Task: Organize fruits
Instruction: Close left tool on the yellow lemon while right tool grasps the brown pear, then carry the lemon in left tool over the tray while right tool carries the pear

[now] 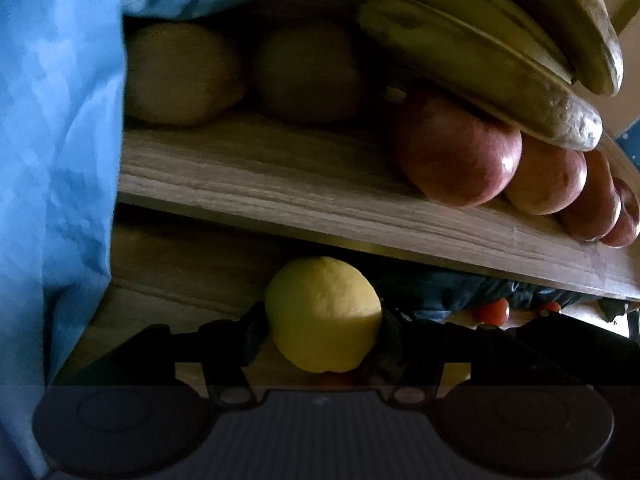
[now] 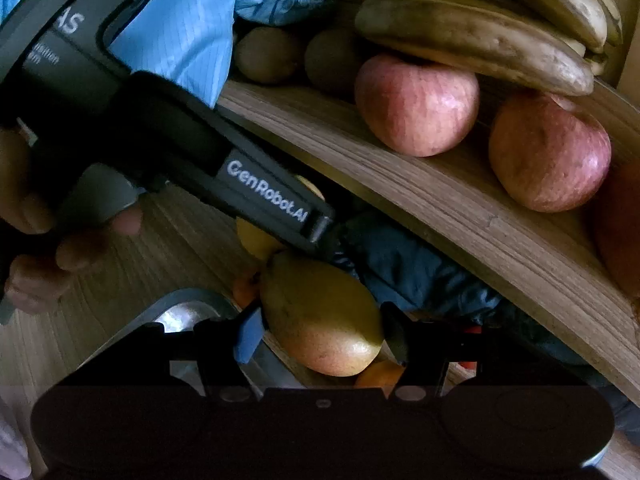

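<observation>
My left gripper point(image 1: 322, 334) clenches a yellow lemon point(image 1: 323, 314) below the wooden shelf point(image 1: 280, 184) of apples point(image 2: 416, 106) and bananas point(image 2: 480, 36), while my right gripper point(image 2: 322, 336) seems, in the dimness, to clasp a pear point(image 2: 320, 312).

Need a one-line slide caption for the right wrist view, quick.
Right gripper closed on a pear below a wooden shelf holding apples and bananas.

I note a wood-grain matt shelf board point(image 1: 320, 196), glossy-skinned apples point(image 2: 416, 104), a dimpled lemon point(image 1: 324, 312), and possibly a polished metal tray point(image 2: 188, 312).
</observation>
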`<state>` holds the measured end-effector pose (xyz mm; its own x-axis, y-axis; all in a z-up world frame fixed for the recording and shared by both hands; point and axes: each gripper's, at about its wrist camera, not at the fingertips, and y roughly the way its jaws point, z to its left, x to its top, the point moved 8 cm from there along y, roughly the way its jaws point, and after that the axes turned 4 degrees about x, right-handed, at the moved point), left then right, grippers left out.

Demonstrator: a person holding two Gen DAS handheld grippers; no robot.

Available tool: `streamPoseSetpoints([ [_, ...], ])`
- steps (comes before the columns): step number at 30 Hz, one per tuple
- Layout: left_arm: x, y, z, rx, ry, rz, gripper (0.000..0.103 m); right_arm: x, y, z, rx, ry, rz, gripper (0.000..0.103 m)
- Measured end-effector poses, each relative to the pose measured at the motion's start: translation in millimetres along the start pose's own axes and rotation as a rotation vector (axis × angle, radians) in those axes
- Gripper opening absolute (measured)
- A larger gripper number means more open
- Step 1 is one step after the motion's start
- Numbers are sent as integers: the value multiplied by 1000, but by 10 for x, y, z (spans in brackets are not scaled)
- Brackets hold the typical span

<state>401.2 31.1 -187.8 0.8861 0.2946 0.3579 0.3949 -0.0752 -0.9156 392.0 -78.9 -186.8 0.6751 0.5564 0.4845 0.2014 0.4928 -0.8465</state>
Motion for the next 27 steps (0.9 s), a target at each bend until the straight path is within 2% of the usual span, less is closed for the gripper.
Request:
streamPoseSetpoints([
  [11,-193,-156,136,-4,-36,-31,62,0,-1,73,-22,-5,-27,63],
  [27,-429,-559,158,-36,-5,-74,62,-93,-378,286,-79,22,-96,63],
])
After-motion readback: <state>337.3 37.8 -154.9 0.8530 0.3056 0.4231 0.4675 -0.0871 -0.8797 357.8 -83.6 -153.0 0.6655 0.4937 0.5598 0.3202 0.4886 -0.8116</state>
